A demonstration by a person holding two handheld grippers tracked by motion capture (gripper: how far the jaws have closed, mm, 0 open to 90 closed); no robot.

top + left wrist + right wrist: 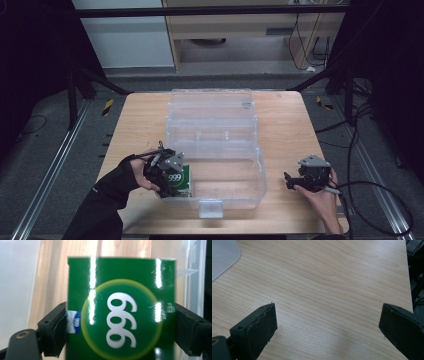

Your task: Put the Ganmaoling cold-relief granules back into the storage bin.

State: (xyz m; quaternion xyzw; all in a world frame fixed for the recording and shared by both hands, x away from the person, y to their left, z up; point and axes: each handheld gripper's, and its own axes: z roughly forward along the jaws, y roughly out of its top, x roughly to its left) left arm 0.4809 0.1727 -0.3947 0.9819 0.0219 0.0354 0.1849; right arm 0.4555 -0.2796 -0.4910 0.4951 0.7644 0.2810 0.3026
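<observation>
A glossy green carton printed "999" (181, 180) stands at the front left corner of a clear plastic storage box (260, 167). My left gripper (174, 185) is shut on the carton, held by a gloved hand in a black sleeve. In the left gripper view the green carton (120, 290) sits between both black jaws, pressed on its two sides, with the clear box wall (193, 277) behind it. My right gripper (289, 181) rests low over the table right of the box, open. In the right gripper view the right gripper (327, 327) has only bare wood between its jaws.
The box's clear lid (210, 106) lies open toward the back of the wooden table (282, 117). A latch tab (210, 207) juts from the box's front. A rounded corner of the box (222, 257) shows at upper left. Cables (380, 200) trail right of the table.
</observation>
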